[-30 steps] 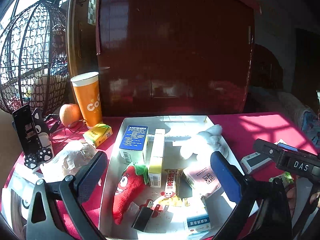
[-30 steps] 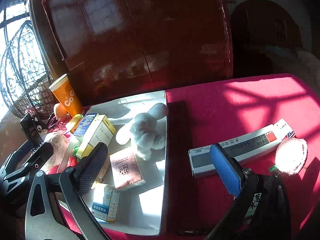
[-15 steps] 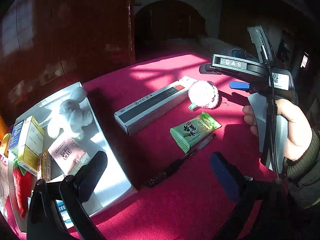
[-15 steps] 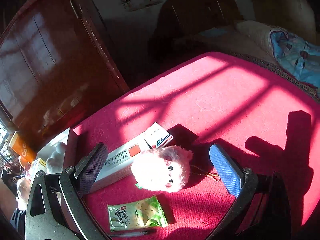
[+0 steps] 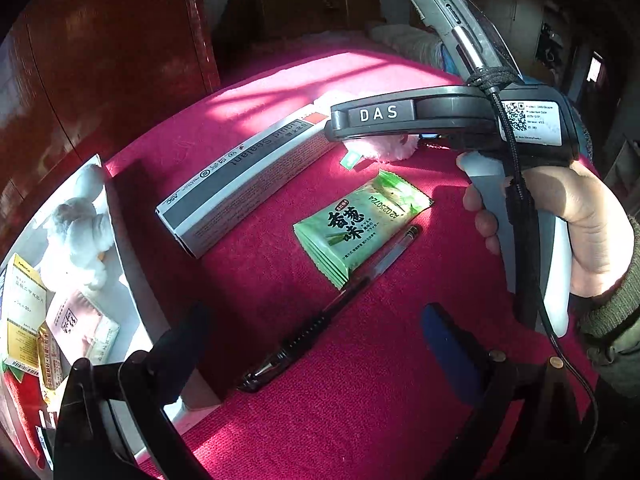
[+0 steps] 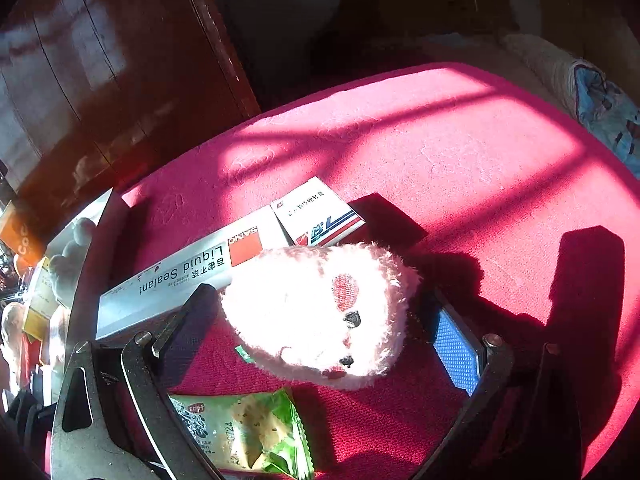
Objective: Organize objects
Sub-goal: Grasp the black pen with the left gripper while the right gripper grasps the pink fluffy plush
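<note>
A: Where's the fluffy pink plush toy with the stitched face [image 6: 320, 312]?

B: On the crimson cloth-covered table [image 6: 440, 152], sitting between the fingers of the right gripper [image 6: 320, 332]. The jaws stand wide on either side of it, dark pad [image 6: 192, 320] at one flank, blue pad [image 6: 456, 348] at the other, gripping nothing yet. That looks like lining up for a pinch across its soft body

A: Why that one?

B: My guess is it's the bulkiest loose item. It lies just beside the long grey-and-white "Liquid Sealant" carton [image 6: 180, 276]; whether they touch I cannot tell. The green foil snack packet [image 5: 360, 224] is nearer the camera, with the black pen [image 5: 328, 312] alongside it

A: And the left gripper [image 5: 316, 340]?

B: Spread wide and empty, above the pen. The white open-topped box [image 5: 132, 264] to its left already holds a white plush rabbit [image 5: 80, 232] and small packets, so the toy probably belongs there too
</note>
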Demonstrator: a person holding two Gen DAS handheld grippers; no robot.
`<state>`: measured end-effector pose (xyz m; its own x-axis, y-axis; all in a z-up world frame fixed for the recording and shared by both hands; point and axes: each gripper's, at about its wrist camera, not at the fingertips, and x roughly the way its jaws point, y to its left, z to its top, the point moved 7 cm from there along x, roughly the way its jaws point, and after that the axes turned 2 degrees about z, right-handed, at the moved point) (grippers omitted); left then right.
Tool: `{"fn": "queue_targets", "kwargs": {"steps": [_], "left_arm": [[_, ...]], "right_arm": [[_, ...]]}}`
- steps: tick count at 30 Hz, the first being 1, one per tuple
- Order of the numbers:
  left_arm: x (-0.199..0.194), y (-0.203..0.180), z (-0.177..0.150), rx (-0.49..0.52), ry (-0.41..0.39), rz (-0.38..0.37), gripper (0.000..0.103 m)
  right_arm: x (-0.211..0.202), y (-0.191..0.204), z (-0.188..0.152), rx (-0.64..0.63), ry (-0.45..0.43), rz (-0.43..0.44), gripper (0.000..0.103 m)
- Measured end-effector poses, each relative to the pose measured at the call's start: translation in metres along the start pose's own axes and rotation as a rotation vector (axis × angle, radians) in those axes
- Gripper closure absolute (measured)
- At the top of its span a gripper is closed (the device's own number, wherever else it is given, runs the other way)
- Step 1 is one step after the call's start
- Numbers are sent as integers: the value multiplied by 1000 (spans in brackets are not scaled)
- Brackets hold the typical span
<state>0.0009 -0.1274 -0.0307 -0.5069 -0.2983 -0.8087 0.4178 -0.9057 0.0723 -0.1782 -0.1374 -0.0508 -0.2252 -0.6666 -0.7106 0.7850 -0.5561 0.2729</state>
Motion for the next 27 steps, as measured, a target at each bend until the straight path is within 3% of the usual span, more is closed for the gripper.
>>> {"fn": "queue_targets", "kwargs": {"steps": [1, 7, 9, 12, 14, 16, 19, 23, 27], "left_arm": [[2, -1, -1, 8, 9, 3, 0], [8, -4, -8, 56, 55, 33, 0], [4, -8, -10, 57, 65, -2, 2], [-4, -25, -15, 35, 101, -139, 10], [-12, -37, -17, 56, 93, -165, 11], [-20, -45, -15, 79, 76, -161, 11], [-17, -38, -12, 85, 75, -77, 13], [1, -27, -10, 94, 115, -59, 37], [0, -27, -11, 90, 109, -127, 49]], "right_arm": [[-2, -4, -1, 10, 6, 4, 38], [-37, -42, -11, 95, -12, 55, 38], [-48, -55, -19, 124, -12, 87, 38], [-61, -67, -29, 161, -18, 138, 38], [-66, -69, -32, 168, -26, 154, 38], [-66, -70, -34, 166, -33, 165, 38], [-67, -69, -35, 159, -47, 169, 38], [-67, -71, -35, 173, -53, 193, 38], [-67, -73, -35, 190, -58, 215, 38]]}}
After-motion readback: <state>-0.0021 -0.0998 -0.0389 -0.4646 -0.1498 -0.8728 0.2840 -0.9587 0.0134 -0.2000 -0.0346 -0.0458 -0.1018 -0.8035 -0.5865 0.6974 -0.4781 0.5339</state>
